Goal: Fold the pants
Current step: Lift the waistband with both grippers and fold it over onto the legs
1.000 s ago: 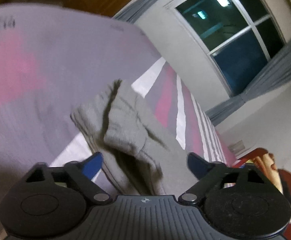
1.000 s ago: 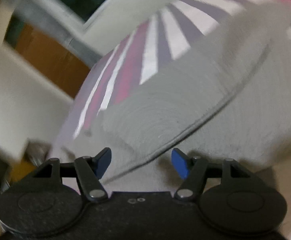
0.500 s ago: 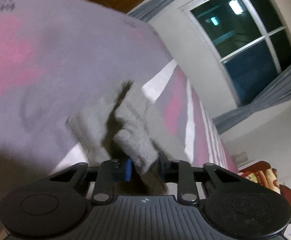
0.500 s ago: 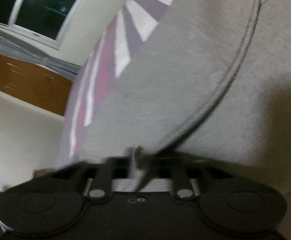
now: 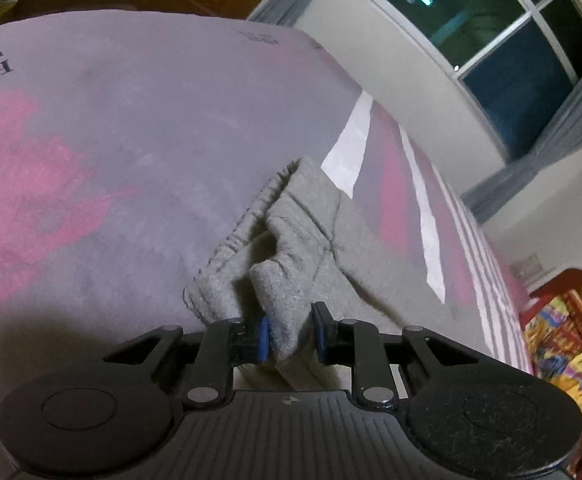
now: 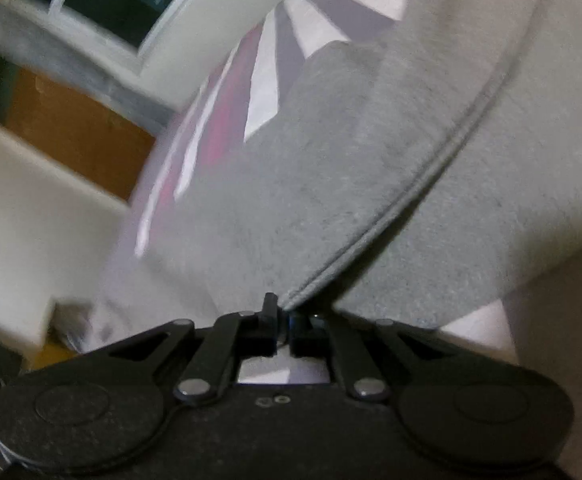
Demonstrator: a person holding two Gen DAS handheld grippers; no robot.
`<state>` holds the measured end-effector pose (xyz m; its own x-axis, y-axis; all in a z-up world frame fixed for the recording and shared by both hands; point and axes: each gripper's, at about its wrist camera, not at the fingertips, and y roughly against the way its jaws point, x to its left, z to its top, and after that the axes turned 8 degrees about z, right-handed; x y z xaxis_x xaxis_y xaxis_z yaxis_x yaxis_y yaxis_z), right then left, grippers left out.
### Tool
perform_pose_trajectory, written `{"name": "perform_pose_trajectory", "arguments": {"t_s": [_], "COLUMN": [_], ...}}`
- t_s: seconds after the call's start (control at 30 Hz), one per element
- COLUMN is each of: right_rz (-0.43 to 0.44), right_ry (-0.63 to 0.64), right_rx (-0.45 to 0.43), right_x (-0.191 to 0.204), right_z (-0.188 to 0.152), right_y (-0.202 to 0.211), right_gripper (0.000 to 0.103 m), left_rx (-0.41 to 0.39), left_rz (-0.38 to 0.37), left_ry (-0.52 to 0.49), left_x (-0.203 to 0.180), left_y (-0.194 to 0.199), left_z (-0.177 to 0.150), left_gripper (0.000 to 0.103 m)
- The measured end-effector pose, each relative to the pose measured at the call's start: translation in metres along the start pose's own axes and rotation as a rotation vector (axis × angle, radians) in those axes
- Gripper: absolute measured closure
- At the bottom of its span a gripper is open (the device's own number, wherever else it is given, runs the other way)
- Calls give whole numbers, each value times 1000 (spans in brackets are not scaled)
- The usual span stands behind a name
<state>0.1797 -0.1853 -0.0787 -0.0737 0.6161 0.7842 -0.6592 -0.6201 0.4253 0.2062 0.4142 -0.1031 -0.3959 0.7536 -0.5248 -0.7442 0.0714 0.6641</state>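
Jaws that stood wide a second ago are now clamped on both tools. Nearest in the left wrist view, the left gripper [image 5: 289, 334] pinches a bunched fold of the grey fleece pants [image 5: 303, 240] between its blue pads, where before the cloth only lay between open fingers. The right gripper [image 6: 285, 326] has closed tight on the stitched hem edge of the same pants [image 6: 331, 184], which now fills most of its view. The garment lies on the lilac bedspread with pink patches and white stripes [image 5: 131, 128], its ribbed waistband rumpled toward the far side. Beyond the bed are a dark window with white frame [image 5: 503, 40] and grey curtains [image 5: 551, 136].
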Motion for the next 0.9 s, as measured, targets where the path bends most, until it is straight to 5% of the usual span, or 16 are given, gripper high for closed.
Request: {"name": "perform_pose_trajectory", "arguments": {"t_s": [0.1, 0.2, 0.3, 0.33, 0.37, 0.4, 0.43, 0.5, 0.67, 0.9], "right_rz": [-5, 19, -64, -42, -16, -10, -11, -38, -86, -66], "right_ry": [32, 68, 34, -16, -57, -66, -41, 0, -91, -245], "right_rx": [1, -20, 57, 51, 38, 12, -31, -64, -141, -297], "right_x": [5, 18, 7, 1, -4, -2, 1, 8, -21, -82], "right_z": [-2, 13, 12, 14, 16, 14, 13, 12, 19, 56], "right_y": [5, 12, -7, -6, -5, 2, 13, 36, 76, 107], "right_gripper": [98, 98, 98, 93, 87, 64, 28, 12, 12, 14], "left_rx": [-32, -9, -28, -38, -52, -83, -145, -215, -207, -109], "left_rz": [-16, 82, 131, 141, 142, 157, 209, 230, 160, 242], "left_ry": [-6, -128, -170, -175, -184, -198, -208, -241, -227, -214], "left_x": [-3, -13, -27, -32, -38, -46, -50, -56, -60, -56], "left_y": [9, 0, 4, 9, 14, 21, 32, 43, 42, 10], "left_z": [1, -3, -6, -7, -11, -16, -20, -28, -40, -43], "left_gripper": [80, 80, 77, 65, 39, 16, 0, 0, 0, 0]}}
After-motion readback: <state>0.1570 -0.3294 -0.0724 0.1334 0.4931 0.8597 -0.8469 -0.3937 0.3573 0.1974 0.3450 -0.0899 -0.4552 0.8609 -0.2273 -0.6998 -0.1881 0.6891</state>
